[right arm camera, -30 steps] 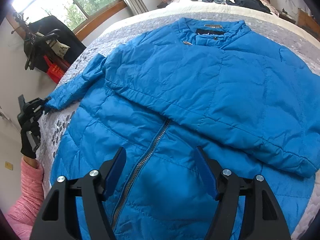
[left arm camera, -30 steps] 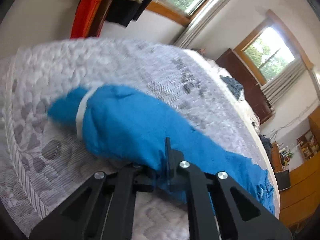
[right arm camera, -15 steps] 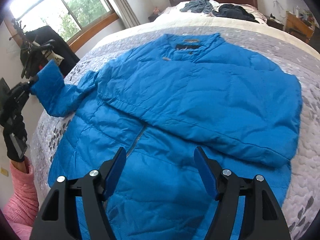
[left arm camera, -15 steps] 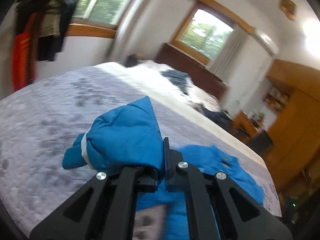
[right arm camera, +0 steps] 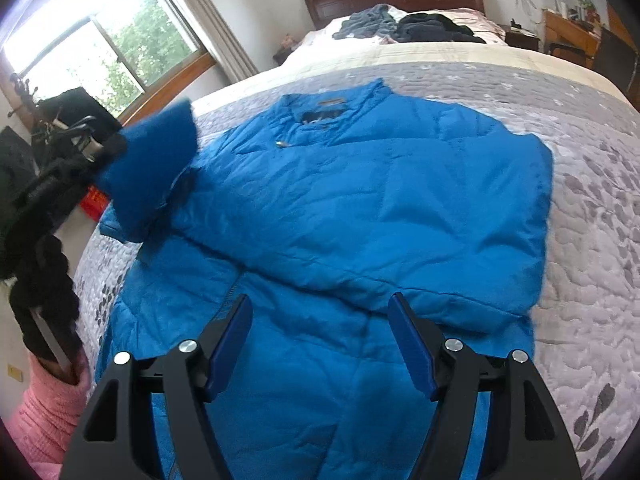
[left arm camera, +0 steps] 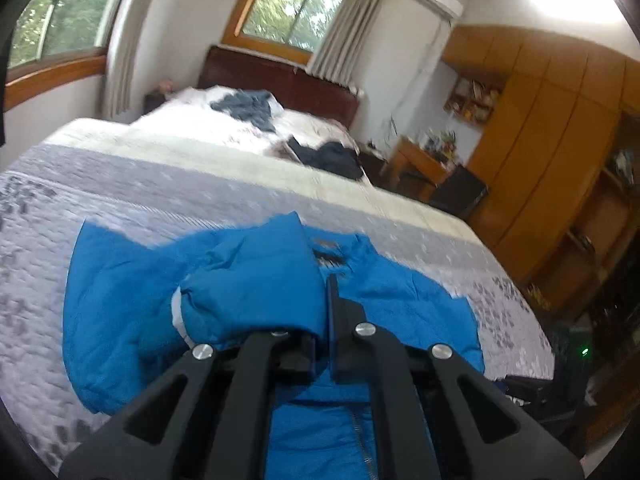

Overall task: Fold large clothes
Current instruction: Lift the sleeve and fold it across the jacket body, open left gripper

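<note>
Puffy quilted jacket [right arm camera: 360,208], cuff [left arm camera: 256,288] seemingly tool-pinched [left arm camera: 326,320]

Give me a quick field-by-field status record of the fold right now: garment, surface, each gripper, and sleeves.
garment: blue puffer jacket, front up, zipper partly open
surface: bed with grey quilted bedspread
left gripper: shut on left sleeve cuff, lifted above the jacket
right gripper: open, hovering over the jacket's lower front
right sleeve: already folded across the chest
background: dark clothes near the headboard
</note>
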Action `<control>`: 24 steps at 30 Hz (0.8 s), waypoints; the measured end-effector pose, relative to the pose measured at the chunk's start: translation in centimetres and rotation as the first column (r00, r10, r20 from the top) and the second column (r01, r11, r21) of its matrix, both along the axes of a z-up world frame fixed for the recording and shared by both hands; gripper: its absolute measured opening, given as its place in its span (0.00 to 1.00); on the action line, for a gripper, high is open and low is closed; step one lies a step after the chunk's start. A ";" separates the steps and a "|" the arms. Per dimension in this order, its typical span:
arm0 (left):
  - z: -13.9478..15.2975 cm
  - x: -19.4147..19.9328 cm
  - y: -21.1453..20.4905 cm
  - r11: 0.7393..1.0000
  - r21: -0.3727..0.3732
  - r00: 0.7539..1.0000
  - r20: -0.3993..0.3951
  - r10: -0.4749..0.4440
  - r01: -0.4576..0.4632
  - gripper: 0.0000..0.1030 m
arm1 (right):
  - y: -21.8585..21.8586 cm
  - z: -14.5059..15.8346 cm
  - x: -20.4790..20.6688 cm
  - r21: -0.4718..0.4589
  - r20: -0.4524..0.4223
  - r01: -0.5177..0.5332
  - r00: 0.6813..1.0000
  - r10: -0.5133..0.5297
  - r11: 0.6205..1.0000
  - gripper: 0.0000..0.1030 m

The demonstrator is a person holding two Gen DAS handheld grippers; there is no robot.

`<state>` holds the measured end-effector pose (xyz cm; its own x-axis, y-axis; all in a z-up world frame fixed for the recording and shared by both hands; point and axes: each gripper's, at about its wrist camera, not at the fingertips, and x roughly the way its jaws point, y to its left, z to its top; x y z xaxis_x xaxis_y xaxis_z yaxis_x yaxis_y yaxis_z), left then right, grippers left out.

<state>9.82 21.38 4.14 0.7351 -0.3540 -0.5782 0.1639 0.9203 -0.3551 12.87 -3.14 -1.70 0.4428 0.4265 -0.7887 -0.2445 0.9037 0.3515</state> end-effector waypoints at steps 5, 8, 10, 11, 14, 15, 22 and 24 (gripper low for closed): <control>-3.9 1.5 -2.6 0.998 0.022 0.997 -0.064 -0.050 0.051 0.02 | -1.0 -0.5 0.4 0.009 -0.016 0.022 1.000 -0.022 1.000 0.69; -5.8 1.7 -3.8 0.996 0.020 0.992 -0.101 -0.082 0.084 0.02 | -1.0 -0.9 0.6 0.008 -0.026 0.024 0.999 -0.024 1.000 0.69; -7.2 2.0 -4.4 0.994 0.018 0.985 -0.139 -0.105 0.108 0.05 | -1.0 -1.2 0.6 0.005 -0.033 0.025 0.999 -0.024 1.000 0.69; -7.6 2.1 -4.6 0.992 0.014 0.980 -0.161 -0.118 0.122 0.06 | -1.0 -1.3 0.7 0.004 -0.036 0.025 0.999 -0.025 1.000 0.69; -9.2 2.1 -4.8 0.986 0.003 0.960 -0.228 -0.160 0.165 0.07 | -1.0 -1.6 0.8 0.000 -0.042 0.026 0.999 -0.026 1.000 0.69; -9.2 1.8 -4.6 0.985 -0.002 0.957 -0.235 -0.169 0.173 0.07 | -1.0 -1.6 0.8 -0.002 -0.043 0.026 0.999 -0.026 1.000 0.69; -6.1 -3.1 0.1 0.968 -0.060 0.956 -0.154 -0.251 0.245 0.34 | -0.4 -1.3 0.9 0.005 -0.038 0.016 0.999 -0.016 1.000 0.69; -5.0 -4.0 2.3 0.978 -0.043 0.972 -0.106 -0.209 0.206 0.36 | 0.3 -0.8 1.2 0.035 -0.047 -0.003 0.999 0.004 0.999 0.69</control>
